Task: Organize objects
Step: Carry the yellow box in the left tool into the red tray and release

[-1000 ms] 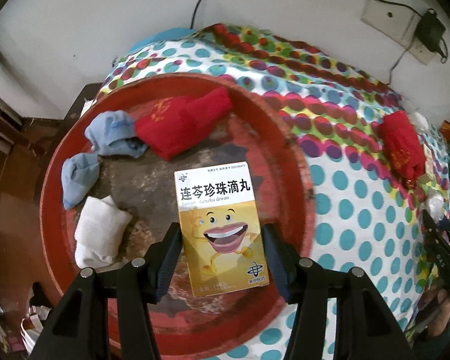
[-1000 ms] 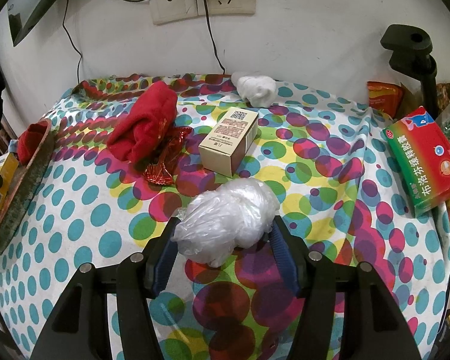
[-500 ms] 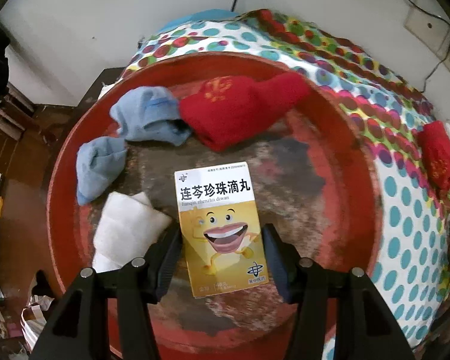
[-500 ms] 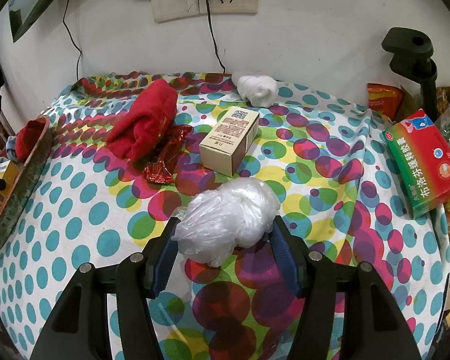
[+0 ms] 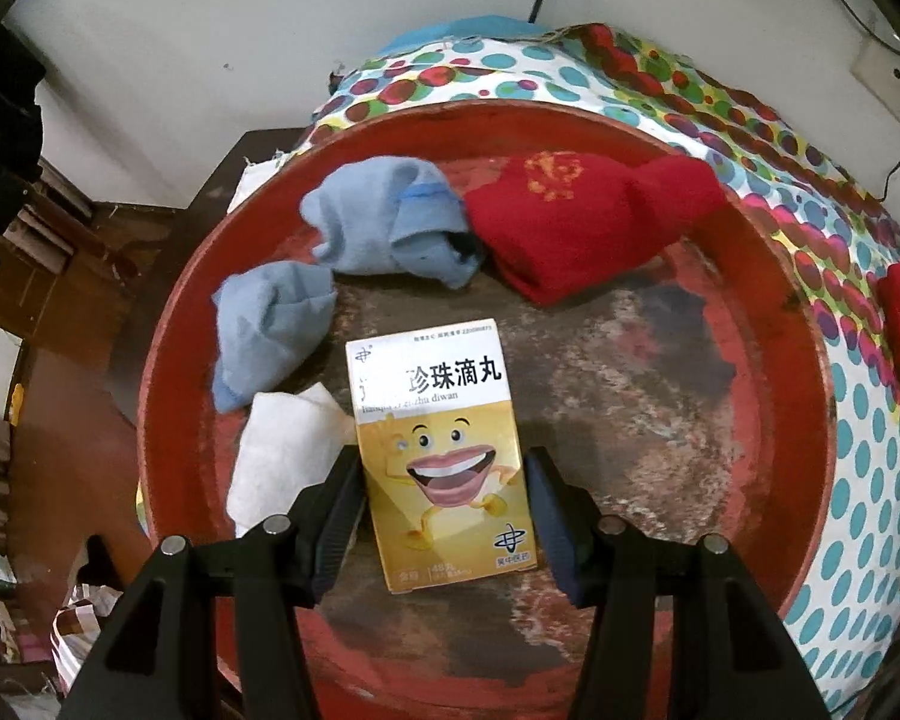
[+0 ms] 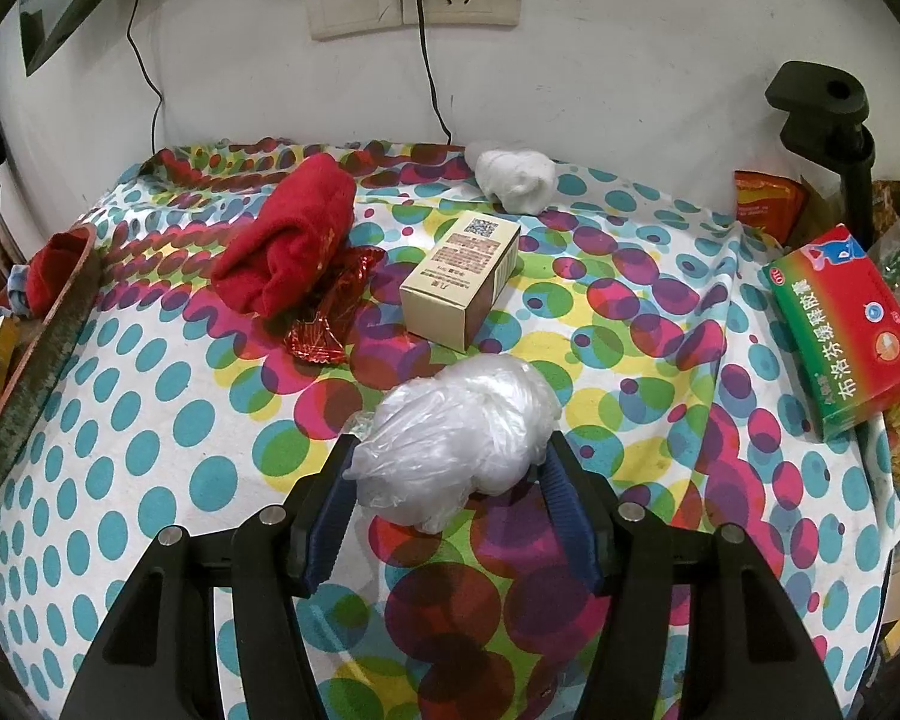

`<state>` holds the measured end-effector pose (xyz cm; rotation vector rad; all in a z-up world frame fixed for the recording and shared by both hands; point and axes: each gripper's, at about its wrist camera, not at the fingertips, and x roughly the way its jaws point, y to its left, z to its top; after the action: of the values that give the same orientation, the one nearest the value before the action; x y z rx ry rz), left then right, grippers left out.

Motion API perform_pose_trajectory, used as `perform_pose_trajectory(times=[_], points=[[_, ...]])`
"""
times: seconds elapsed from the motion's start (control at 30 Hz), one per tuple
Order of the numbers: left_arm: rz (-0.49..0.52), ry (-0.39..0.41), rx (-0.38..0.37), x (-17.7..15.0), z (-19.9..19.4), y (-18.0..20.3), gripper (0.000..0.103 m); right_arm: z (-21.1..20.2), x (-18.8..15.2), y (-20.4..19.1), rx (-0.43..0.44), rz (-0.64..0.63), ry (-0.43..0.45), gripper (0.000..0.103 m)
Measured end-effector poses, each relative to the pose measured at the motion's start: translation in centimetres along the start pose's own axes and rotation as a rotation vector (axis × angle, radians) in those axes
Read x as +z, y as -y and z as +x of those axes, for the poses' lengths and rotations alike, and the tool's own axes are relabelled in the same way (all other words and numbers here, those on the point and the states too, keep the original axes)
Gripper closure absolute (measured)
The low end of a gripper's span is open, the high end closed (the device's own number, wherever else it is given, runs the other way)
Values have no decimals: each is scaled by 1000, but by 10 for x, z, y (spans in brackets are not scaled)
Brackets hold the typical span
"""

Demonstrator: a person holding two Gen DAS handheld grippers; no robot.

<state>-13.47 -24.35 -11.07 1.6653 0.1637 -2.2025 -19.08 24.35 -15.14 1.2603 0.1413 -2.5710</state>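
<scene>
My left gripper [image 5: 444, 504] is shut on a yellow and white medicine box [image 5: 438, 450] and holds it over the round red tray [image 5: 810, 420]. In the tray lie a red sock [image 5: 582, 222], two blue socks [image 5: 390, 222] and a white sock [image 5: 282, 456]. My right gripper [image 6: 450, 480] is shut on a crumpled clear plastic bag [image 6: 462, 438] above the dotted tablecloth [image 6: 150, 420]. A red sock [image 6: 294, 246], a beige box [image 6: 462, 270], a red foil wrapper [image 6: 324, 324] and a white sock [image 6: 516, 177] lie farther back.
The tray's edge [image 6: 36, 348] shows at the far left of the right wrist view. A green and red medicine box [image 6: 846, 324] and a black clamp stand [image 6: 828, 114] stand at the right. Wall sockets [image 6: 414, 0] with cables hang behind. The floor drops away left of the tray.
My left gripper has carried the medicine box left and farther over the tray, so the tray now fills the view. My right gripper with the plastic bag has barely moved.
</scene>
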Motion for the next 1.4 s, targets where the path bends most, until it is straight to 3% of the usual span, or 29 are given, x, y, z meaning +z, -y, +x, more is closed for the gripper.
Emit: perform_pose_trajectory(times=[0.3, 0.43, 0.8, 1.1, 1.23, 1.4], points=[[-30, -1, -7, 1, 2, -16, 47, 0, -1, 0, -10, -8, -2, 45], [8, -7, -55, -2, -2, -12, 47, 0, -1, 0, -11, -9, -2, 45], [41, 29, -73, -4, -30, -11, 47, 1, -1, -1, -14, -11, -3, 45], [116, 9, -181, -7, -53, 21, 47, 0, 0, -2, -16, -13, -3, 44], [160, 43, -229, -6, -65, 38, 47, 1, -1, 2, -20, -11, -5, 42], [188, 107, -186, -2, -79, 50, 47, 1, -2, 4, -26, -12, -6, 40]])
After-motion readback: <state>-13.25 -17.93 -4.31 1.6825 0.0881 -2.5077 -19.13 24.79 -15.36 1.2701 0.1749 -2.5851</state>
